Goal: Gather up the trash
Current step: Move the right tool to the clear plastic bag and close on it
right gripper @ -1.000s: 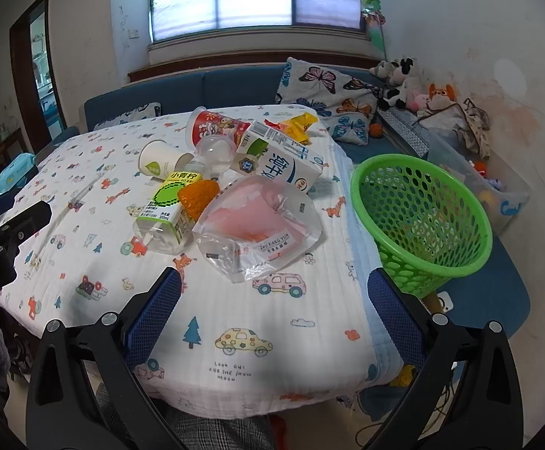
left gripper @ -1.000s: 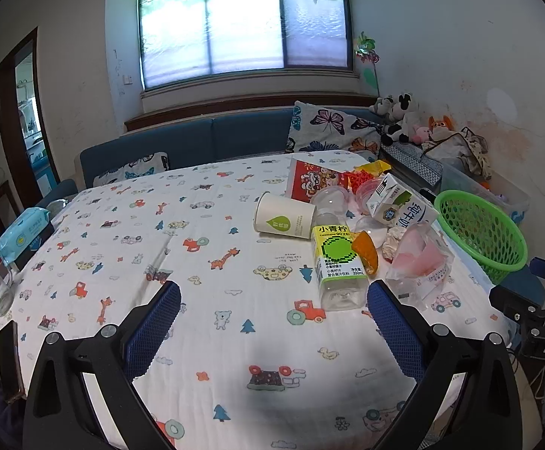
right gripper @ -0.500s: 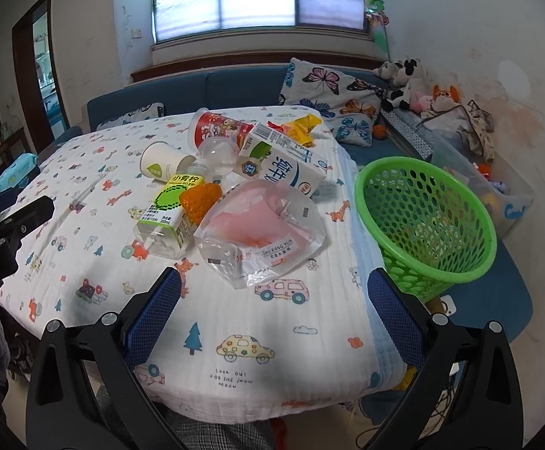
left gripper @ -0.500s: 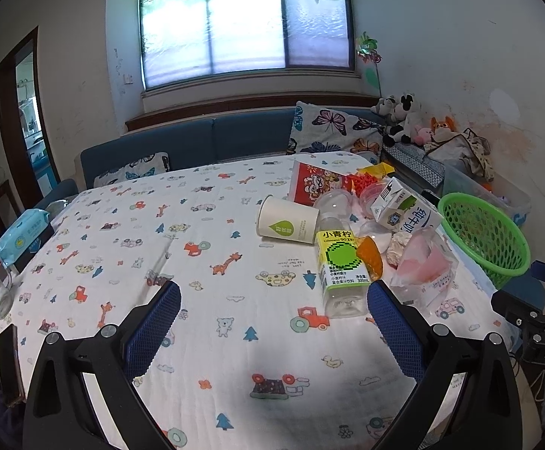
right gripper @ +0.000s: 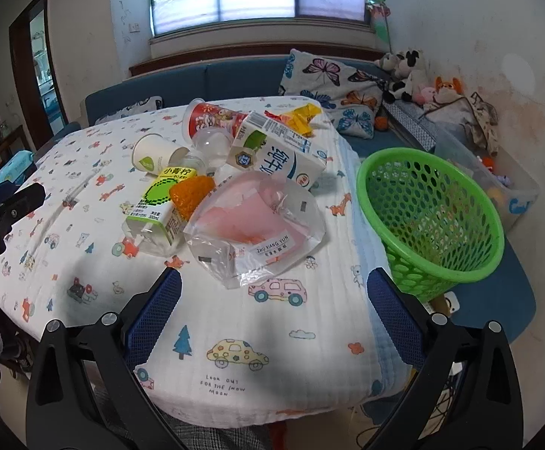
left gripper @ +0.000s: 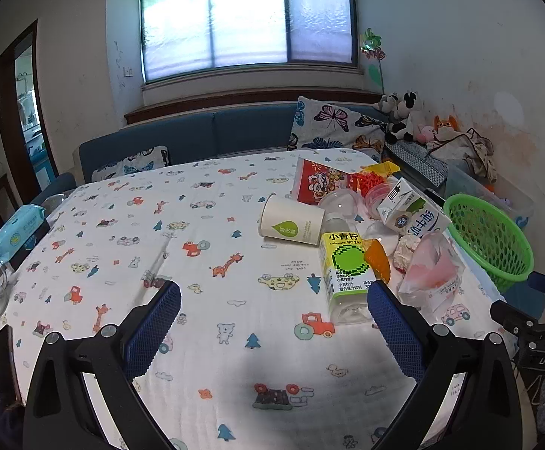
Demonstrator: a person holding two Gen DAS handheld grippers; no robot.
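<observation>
Since a second ago both views have crept nearer the litter; in the left wrist view the pile sits closer to the right finger, and in the right wrist view the basket has slid toward 3 o'clock; nothing in the heap has shifted. The worktop (left gripper: pixel 205 337), under a cartoon-print cloth, carries all the trash at its right side; the green basket (right gripper: pixel 428 221) stands tilted just off the worktop's right edge, at 3 o'clock from the pile. The left tool (left gripper: pixel 274 332) hangs with its jaws wide apart and nothing between them; the right tool (right gripper: pixel 274 318) is likewise spread and empty, its gap framing the bare cloth in front of the clear plastic bag (right gripper: pixel 261 225), which lies nearest. At 12 o'clock from the bag lies the milk carton (right gripper: pixel 278 153) on its side; at 9 o'clock lies the lime drink bottle (right gripper: pixel 156 204) with an orange scrap (right gripper: pixel 190 195) against it; beyond are a tipped paper cup (right gripper: pixel 152 155), a red snack tub (right gripper: pixel 210 122) and a yellow wrapper (right gripper: pixel 300 116). The carton and bag hide what lies under them; the clear lids behind the bottle are hard to make out; the basket's base is cut off by the right finger.
</observation>
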